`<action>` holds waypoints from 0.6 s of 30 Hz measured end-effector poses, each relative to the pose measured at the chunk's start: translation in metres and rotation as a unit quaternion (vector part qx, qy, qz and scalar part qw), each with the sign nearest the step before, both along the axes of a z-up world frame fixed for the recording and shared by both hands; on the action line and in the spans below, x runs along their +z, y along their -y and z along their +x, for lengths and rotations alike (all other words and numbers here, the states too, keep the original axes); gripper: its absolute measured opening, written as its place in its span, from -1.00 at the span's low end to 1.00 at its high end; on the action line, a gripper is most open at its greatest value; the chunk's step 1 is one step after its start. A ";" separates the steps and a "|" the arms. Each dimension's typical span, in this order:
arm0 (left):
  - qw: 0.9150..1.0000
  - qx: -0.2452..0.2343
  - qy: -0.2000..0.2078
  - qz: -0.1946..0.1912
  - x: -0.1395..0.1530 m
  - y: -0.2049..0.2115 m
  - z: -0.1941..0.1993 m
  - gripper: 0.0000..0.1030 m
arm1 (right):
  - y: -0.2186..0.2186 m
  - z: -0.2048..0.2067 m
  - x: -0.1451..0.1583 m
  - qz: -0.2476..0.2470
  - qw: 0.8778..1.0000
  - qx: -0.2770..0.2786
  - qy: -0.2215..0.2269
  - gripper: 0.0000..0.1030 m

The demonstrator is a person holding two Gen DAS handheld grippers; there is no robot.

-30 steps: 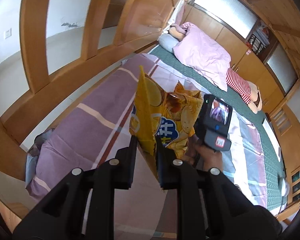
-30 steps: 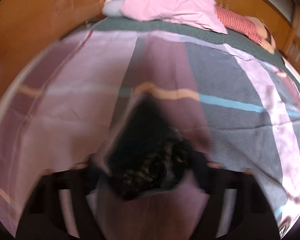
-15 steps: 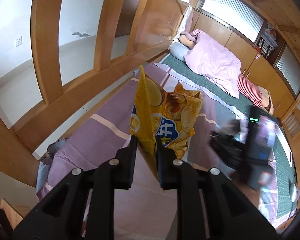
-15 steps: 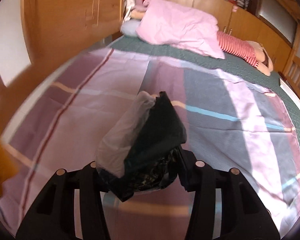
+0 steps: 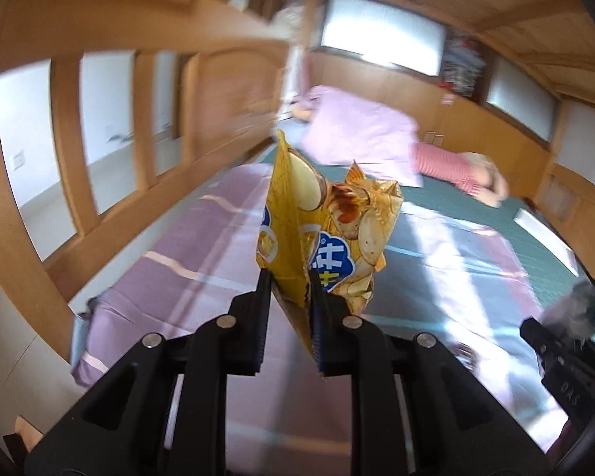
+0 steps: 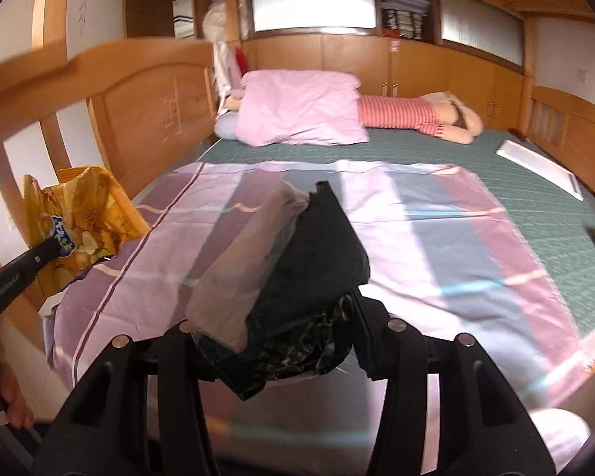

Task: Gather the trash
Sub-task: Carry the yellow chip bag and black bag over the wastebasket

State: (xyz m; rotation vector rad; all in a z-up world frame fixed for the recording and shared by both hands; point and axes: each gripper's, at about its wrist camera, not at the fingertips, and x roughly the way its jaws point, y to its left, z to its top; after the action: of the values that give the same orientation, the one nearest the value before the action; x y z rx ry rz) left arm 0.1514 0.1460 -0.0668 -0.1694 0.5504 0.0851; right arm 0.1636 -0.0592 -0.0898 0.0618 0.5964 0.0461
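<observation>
Left gripper [image 5: 289, 297] clamped the yellow chip bag [image 5: 329, 234] at frame centre. Right gripper [image 6: 273, 341] — jaws closed on a black plastic bag [image 6: 317, 261] — sat lower centre.

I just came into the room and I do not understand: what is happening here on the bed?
A person is collecting trash with a gripper in each hand. The left gripper is shut on a yellow chip bag, held up in the air above the striped bedsheet. The right gripper holds a crumpled dark plastic bag with a pale wrapper bunched against it. Both pieces are off the bed; no bin is in view.
</observation>
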 end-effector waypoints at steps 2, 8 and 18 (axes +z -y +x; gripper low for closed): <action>0.999 -0.032 0.011 0.007 0.012 0.033 -0.022 -0.63 | 0.028 -0.030 0.015 0.001 1.000 -0.007 0.012 -0.03; 0.990 -0.121 0.052 0.049 0.047 0.121 -0.084 -0.63 | 0.095 -0.101 0.034 0.002 0.998 -0.039 0.040 -0.03; 0.977 -0.179 0.079 0.088 0.066 0.204 -0.149 -0.63 | 0.167 -0.181 0.036 0.020 0.996 -0.072 0.055 -0.03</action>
State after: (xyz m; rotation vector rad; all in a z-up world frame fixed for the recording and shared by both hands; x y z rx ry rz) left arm 0.0029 -0.0584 -0.0003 0.0974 0.4052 -0.2281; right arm -0.0171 -0.2264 -0.0543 0.1394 0.4789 -0.0775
